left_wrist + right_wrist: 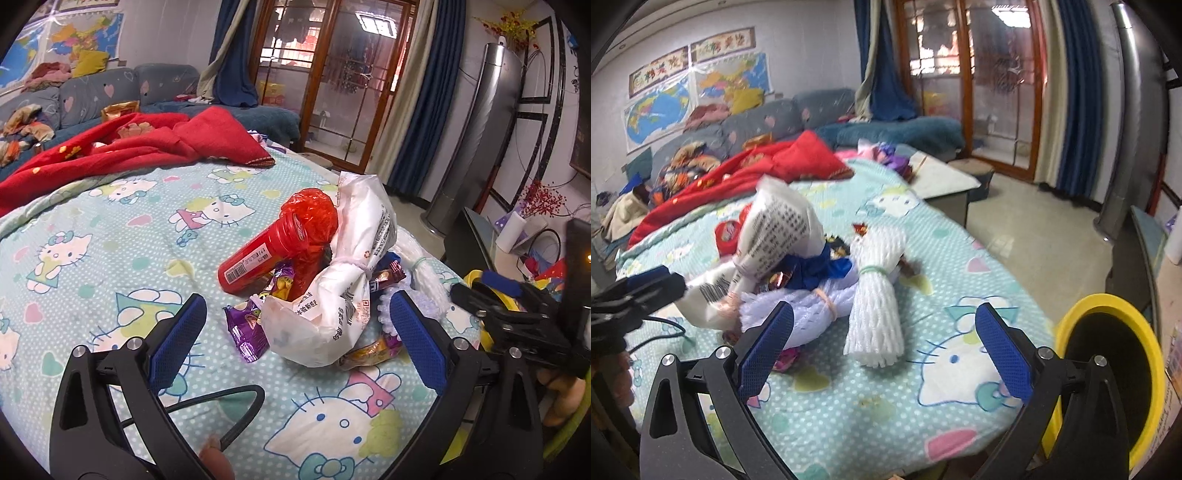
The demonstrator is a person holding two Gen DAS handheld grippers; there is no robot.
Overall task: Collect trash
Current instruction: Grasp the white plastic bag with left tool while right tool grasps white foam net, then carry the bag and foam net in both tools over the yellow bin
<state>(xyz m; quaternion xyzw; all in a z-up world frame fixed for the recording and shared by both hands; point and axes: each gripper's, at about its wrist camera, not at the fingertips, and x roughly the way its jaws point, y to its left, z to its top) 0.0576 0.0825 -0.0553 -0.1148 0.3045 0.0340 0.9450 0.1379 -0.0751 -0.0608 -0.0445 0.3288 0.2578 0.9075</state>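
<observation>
Right wrist view: the right tongs [884,338] hang wide open and empty over a white foam-net sleeve bundle [877,295], part of a trash pile heaped on the cartoon-cat bedsheet [849,417] — likely gathered for easy picking. A yellow-rimmed black bin [1108,373] waits beside the bed. The left tongs [295,338], also open, frame a crumpled white plastic bag [332,314].

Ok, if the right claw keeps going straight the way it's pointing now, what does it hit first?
Most likely the white foam net bundle, which lies on the bedspread straight ahead of the open right claw and nearest to it. Depth is hard to judge through the fisheye, so it might meet the bedspread just short of it.
</observation>
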